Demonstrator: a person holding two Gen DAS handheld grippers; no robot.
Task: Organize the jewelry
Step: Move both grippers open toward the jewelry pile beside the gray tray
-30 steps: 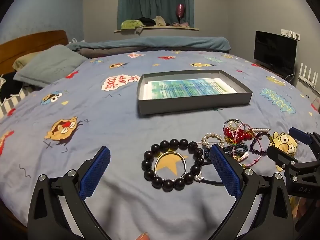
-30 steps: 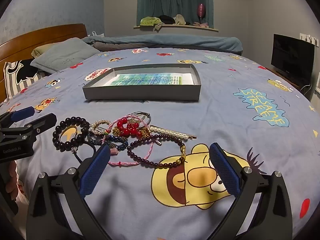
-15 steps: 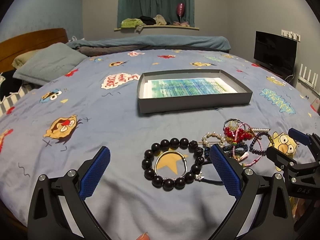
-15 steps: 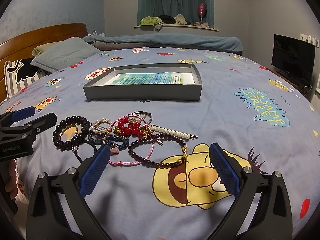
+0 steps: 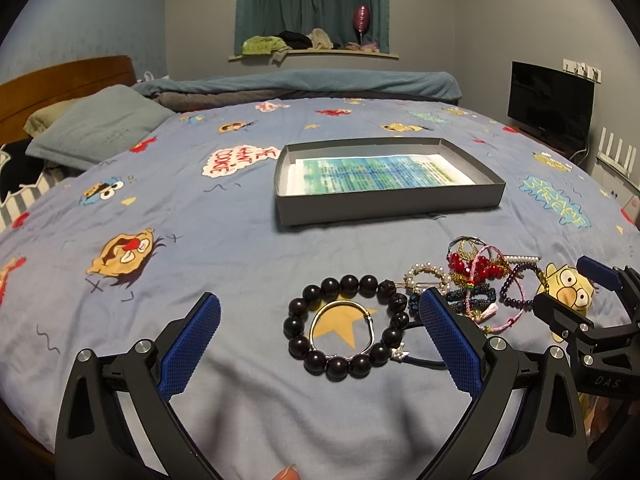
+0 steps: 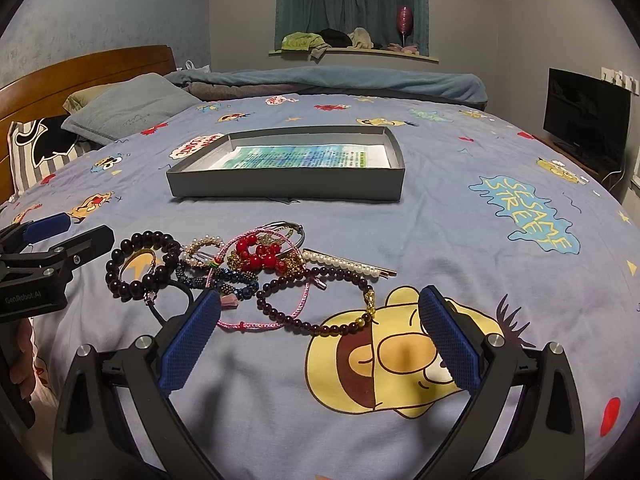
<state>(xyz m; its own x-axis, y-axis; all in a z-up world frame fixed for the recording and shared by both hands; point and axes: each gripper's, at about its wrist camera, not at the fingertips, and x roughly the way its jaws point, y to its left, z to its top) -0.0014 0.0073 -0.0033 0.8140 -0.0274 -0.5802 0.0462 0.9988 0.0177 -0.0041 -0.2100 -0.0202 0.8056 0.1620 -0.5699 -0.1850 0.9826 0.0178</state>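
A pile of jewelry lies on the blue cartoon bedspread. A black bead bracelet [image 5: 347, 326] with a thin silver bangle [image 5: 343, 330] inside it lies between my left gripper's [image 5: 320, 338] open fingers. Right of it are a pearl clip [image 5: 426, 278], red beads [image 5: 476, 266], a pink cord and a dark purple bracelet [image 5: 516, 286]. In the right wrist view my right gripper [image 6: 320, 338] is open and empty, just short of the purple bracelet [image 6: 320, 312], the red beads [image 6: 258, 252] and a pearl hair pin [image 6: 346, 266]. A grey shallow box [image 5: 390, 204] [image 6: 286, 188] sits beyond.
The box holds a printed paper sheet [image 5: 380, 170]. Pillows [image 5: 96, 128] and a wooden headboard [image 6: 80, 76] are at the left. A folded blanket [image 5: 304, 86] lies at the far side. A black TV [image 5: 550, 102] stands at the right.
Both grippers have crept slightly closer to the jewelry. Nothing has been taken hold of or moved on the bed.
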